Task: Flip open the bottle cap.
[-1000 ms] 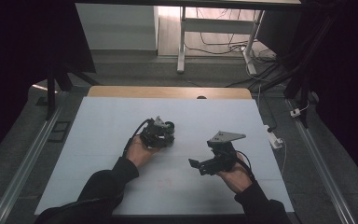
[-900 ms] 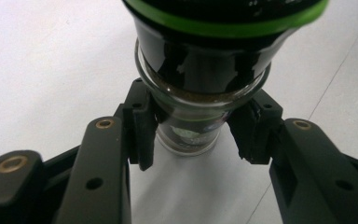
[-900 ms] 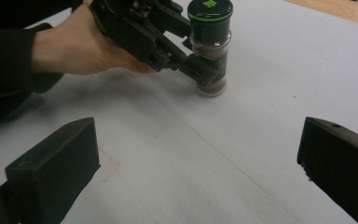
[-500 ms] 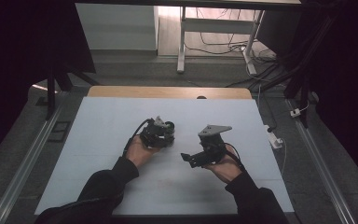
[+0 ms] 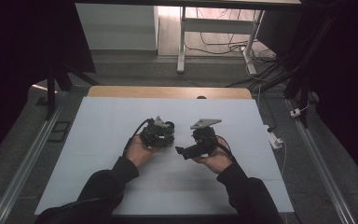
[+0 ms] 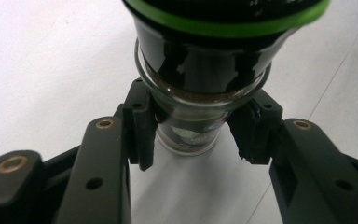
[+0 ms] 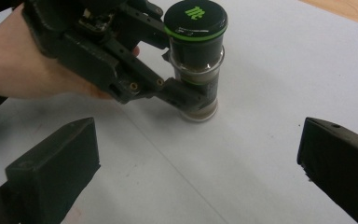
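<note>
The white desk (image 5: 102, 154) sits in a dim room, cables trailing on the floor beyond its far edge. Near the desk's middle I see my left gripper (image 7: 186, 100) with its fingers clenched on a glass jar (image 7: 196, 70) standing upright on the desk. Its black lid (image 7: 196, 18) carries a green logo, too stylised to read; the label below is hidden by the fingers. My right gripper (image 7: 200, 177), fingers released and wide apart, points at the jar from near by.

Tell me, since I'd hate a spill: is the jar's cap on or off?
On. The black green-ringed cap sits on the glass jar, which stands upright on the table.
</note>
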### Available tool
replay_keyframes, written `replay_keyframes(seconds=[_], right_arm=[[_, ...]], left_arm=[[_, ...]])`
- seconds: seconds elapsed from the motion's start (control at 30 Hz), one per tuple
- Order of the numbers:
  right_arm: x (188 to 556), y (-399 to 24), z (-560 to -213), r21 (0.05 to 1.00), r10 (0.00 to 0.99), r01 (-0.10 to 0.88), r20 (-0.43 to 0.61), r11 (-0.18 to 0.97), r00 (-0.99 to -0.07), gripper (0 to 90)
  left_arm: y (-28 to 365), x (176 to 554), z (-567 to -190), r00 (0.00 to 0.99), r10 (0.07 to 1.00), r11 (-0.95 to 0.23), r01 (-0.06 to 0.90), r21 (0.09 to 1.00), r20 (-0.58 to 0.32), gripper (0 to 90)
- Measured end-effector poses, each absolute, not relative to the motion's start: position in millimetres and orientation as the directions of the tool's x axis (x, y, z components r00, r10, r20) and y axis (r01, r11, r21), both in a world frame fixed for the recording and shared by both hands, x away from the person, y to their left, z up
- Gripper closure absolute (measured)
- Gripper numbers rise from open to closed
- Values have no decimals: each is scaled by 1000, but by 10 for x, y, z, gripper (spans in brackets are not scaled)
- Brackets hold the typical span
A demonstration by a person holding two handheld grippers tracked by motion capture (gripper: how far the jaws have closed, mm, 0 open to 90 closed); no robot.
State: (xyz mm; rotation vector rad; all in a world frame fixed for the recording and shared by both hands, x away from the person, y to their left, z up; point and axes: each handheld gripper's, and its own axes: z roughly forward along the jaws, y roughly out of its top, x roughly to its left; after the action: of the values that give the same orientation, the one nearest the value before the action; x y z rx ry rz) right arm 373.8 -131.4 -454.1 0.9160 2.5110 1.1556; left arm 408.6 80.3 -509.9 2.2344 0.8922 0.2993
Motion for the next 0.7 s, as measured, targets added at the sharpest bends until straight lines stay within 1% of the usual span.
replay_keyframes(seconds=[0.23,0.33,0.4,0.43,0.47,0.53,0.57,0.6,0.63,0.67,0.7], right_arm=[[3857,-1228,-4574,749,630,441,41,494,-776,7],[3903,-1193,-4585,750,633,425,12,506,-774,116],[3920,-1183,-4584,755,627,414,5,508,-779,224],[3920,-1183,-4584,755,627,414,5,508,-779,224],[3938,-1174,-4579,757,621,419,23,501,-783,352],[3951,-1155,-4575,755,611,419,32,504,-791,446],[3951,-1155,-4575,755,611,419,32,504,-791,446],[3958,-1145,-4574,752,603,418,35,510,-797,504],[3971,-1122,-4578,741,591,425,48,520,-806,589],[3971,-1122,-4578,741,591,425,48,520,-806,589],[3981,-1103,-4585,736,576,427,63,525,-815,683]], left_arm=[[802,4087,-5099,736,676,-517,514,684,-41,537],[802,4087,-5097,737,675,-519,513,683,-40,537],[802,4087,-5097,737,675,-520,514,683,-40,536],[802,4087,-5097,737,675,-520,514,683,-40,536],[802,4087,-5096,737,674,-521,513,682,-40,536],[802,4088,-5097,737,675,-520,513,683,-40,537],[802,4088,-5098,737,675,-519,513,683,-41,537],[803,4088,-5098,737,675,-520,513,683,-41,536],[802,4088,-5097,737,675,-520,514,683,-41,536],[802,4088,-5097,737,675,-520,514,683,-41,536],[803,4088,-5096,738,674,-522,513,681,-40,536]])
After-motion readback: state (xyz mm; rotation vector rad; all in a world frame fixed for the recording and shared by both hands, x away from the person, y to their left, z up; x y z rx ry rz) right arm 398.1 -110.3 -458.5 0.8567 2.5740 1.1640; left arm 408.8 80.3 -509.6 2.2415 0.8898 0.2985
